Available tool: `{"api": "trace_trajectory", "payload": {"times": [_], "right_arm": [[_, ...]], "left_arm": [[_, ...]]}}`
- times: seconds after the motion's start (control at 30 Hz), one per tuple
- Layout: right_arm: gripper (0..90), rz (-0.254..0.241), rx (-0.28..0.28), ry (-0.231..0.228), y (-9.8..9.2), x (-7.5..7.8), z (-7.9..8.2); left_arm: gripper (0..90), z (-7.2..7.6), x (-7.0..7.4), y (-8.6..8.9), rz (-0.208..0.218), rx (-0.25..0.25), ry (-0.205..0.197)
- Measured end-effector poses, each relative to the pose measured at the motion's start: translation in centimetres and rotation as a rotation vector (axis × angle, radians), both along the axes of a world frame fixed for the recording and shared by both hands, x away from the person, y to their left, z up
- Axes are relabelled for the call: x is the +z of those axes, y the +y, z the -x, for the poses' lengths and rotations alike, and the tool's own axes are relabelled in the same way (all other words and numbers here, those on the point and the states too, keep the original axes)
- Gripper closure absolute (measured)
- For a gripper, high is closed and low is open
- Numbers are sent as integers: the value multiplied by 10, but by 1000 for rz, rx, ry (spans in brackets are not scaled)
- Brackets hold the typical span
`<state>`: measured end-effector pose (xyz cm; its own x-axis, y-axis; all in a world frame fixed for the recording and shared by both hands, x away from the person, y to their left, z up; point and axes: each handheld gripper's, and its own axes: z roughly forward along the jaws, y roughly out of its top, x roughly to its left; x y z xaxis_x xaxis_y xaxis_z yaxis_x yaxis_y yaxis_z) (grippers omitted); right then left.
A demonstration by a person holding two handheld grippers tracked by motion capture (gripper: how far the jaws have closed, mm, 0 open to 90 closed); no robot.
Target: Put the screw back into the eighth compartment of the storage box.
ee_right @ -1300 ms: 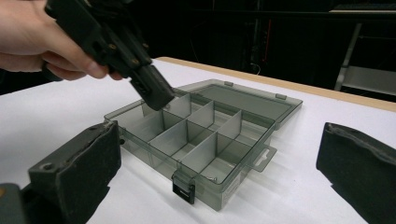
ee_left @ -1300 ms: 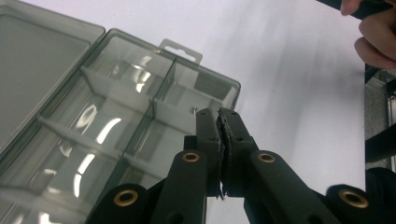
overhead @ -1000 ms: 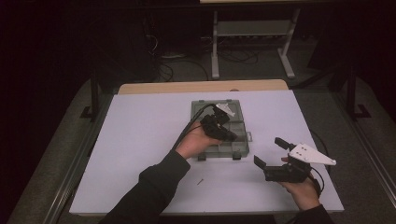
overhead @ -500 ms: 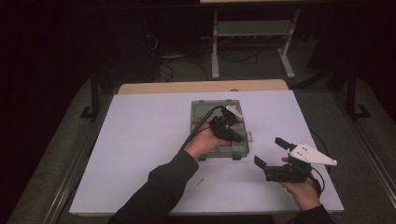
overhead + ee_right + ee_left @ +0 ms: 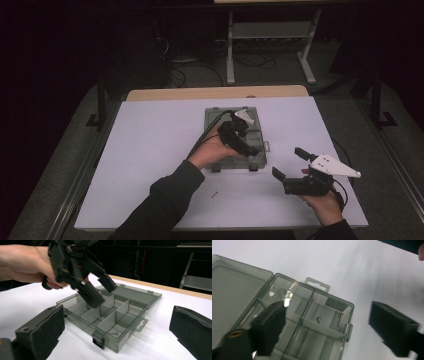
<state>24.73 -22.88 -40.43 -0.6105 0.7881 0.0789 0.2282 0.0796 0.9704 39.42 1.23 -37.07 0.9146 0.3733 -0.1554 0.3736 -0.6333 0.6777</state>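
Left gripper (image 5: 248, 142) above the open, smoky-grey transparent plastic compartment box (image 5: 260, 159) at frame centre.
Its jaws have just been opening, nothing between them; a small metal screw (image 5: 319, 319) lies in one compartment; right gripper (image 5: 289, 164), lower right, gapes empty.

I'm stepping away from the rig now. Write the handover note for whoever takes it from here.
Left gripper: above the open compartment box, jaws just opened wide, nothing between them.
Right gripper: open and holding nothing, held over the white table to the right of the box.
Things: the box lid lies flat behind the tray; one small screw sits in a compartment by the latch edge. Another screw lies on the table in front of the box.
Done: one screw is in the box.
Left: probably pick up the loose screw and put it in, then close the lid.
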Motion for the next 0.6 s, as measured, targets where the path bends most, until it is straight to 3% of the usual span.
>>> {"api": "trace_trajectory", "payload": {"times": [0.13, 0.2, 0.33, 0.6], "right_arm": [[0, 0, -2, -1, 0, 0, 0], [0, 3, -2, -1, 0, 0, 0], [0, 2, -1, 1, 1, 0, 0], [0, -1, -5, 4, 1, -1, 0]], "left_arm": [[25, 3, 4, 16, 24, 1, -26], [20, 7, 6, 25, 48, 19, -30], [17, 15, 13, 42, 55, 22, -51], [17, 32, 18, 72, 63, 38, -48]]}}
